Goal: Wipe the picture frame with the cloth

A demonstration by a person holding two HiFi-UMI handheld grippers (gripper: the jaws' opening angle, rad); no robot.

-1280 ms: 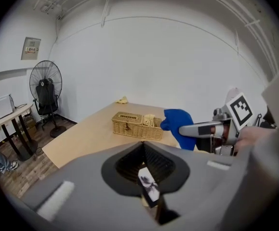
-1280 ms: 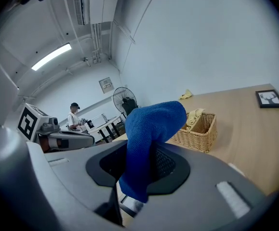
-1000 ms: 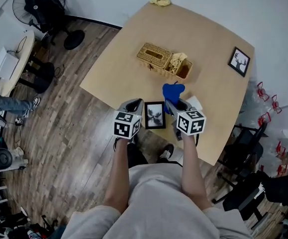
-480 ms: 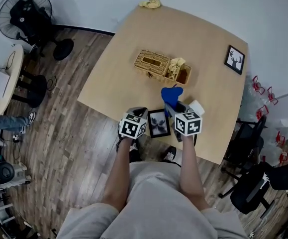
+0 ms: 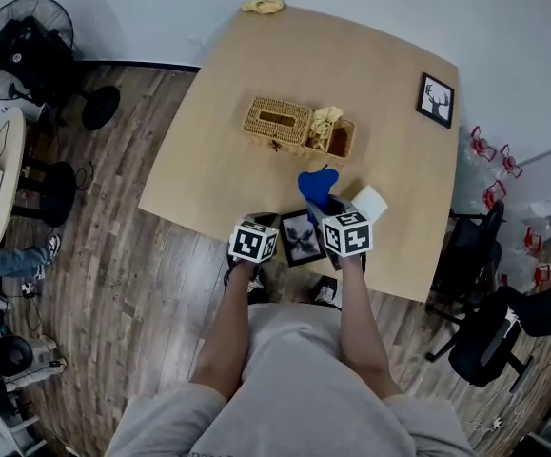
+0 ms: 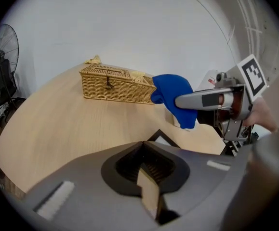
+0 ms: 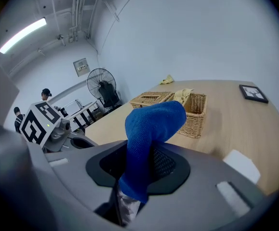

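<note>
My left gripper (image 5: 264, 223) and right gripper (image 5: 330, 206) have drawn nearer each other than they were a second ago, and the small black picture frame (image 5: 301, 236) that lay between them then is now hemmed in closely on both sides, low in the centre of the head view by the near rim of the pale wooden table (image 5: 380, 74). My left fingers are pressed together on a thin tan slab, with a black corner of that frame (image 6: 161, 137) showing just past them, so I take it that I am clamped on the frame's edge. My right fingers are still pinched on the blue cloth (image 7: 151, 129), which arches up out of them and droops forward over the tabletop just beyond the frame. A small white block (image 5: 368, 202) lies just beside my right gripper, toward the right edge of the table. The woven wicker basket (image 5: 299, 128) stands above the cloth in the head view, apart from it, with a band of bare wood between. Past the basket the tabletop is open up to a crumpled yellow rag (image 5: 264, 3) at the top edge and a second black frame with a deer print (image 5: 436, 100) at the upper right. Below the frame there is only the table's rim, then plank floor (image 5: 113, 284).
</note>
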